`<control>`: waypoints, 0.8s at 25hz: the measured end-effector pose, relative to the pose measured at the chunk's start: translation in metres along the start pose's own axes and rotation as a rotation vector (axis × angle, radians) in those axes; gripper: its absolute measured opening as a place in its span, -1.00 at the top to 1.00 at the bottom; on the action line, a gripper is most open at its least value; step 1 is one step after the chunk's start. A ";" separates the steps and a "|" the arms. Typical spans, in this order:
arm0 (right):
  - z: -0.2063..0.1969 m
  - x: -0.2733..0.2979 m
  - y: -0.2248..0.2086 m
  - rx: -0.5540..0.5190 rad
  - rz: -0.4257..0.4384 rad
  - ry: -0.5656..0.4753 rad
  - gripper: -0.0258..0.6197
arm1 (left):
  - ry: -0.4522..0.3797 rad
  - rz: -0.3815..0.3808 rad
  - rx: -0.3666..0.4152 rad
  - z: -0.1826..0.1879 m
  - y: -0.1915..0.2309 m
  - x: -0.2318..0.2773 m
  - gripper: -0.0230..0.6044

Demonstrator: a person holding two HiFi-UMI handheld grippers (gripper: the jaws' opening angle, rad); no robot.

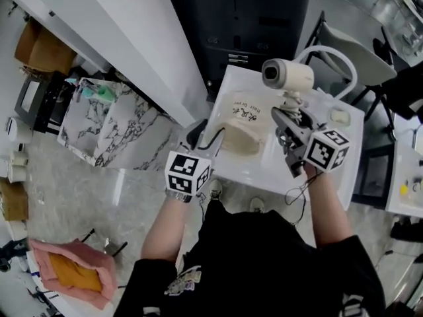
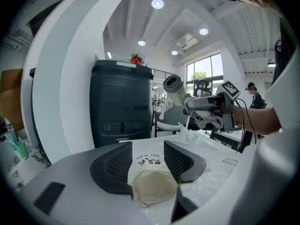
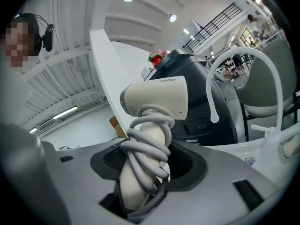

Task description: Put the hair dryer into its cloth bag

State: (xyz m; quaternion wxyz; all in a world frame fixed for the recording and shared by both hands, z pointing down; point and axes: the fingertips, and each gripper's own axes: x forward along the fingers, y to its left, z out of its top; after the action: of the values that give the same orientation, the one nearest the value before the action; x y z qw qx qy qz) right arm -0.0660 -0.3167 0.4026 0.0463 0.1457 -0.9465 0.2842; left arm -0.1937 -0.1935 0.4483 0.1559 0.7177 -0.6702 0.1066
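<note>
A person stands at a white table (image 1: 246,172), a gripper in each hand, with the hair dryer still out of its bag. The right gripper (image 1: 288,121) is clamped on the handle of the cream hair dryer (image 1: 289,75) and holds it upright above the far right part of the table, with the barrel at the top. In the right gripper view, both pads of the right gripper (image 3: 145,167) press the handle of the hair dryer (image 3: 157,100), and its grey cord (image 3: 149,142) is wound around that handle in several loops.

The left gripper (image 1: 206,137) hangs low over the table's left side, its jaws wide apart and gripping nothing. The beige cloth bag (image 1: 242,128) lies flat on the table just beside it, with dark lettering on its far end. In the left gripper view, the crumpled near end of the cloth bag (image 2: 152,186) shows in the gap between the parted jaws of the left gripper (image 2: 146,162), with neither pad pressing on it. That view also catches the hair dryer (image 2: 176,86) held aloft to the right.

A tall black cabinet (image 1: 244,18) stands behind the table, and a white chair (image 1: 338,57) stands to its right. A pink bag (image 1: 73,273) lies on the marble-patterned floor to the person's left.
</note>
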 end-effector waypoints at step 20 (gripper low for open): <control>-0.028 0.044 0.004 0.078 -0.233 -0.045 0.20 | 0.252 -0.358 0.233 -0.079 0.033 0.071 0.25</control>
State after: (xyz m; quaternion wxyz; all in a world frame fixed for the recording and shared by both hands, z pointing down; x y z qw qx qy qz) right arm -0.1088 -0.3089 0.4314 0.0520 0.2627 -0.9123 0.3099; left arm -0.2161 -0.2319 0.5497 0.1711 0.8193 -0.4907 0.2424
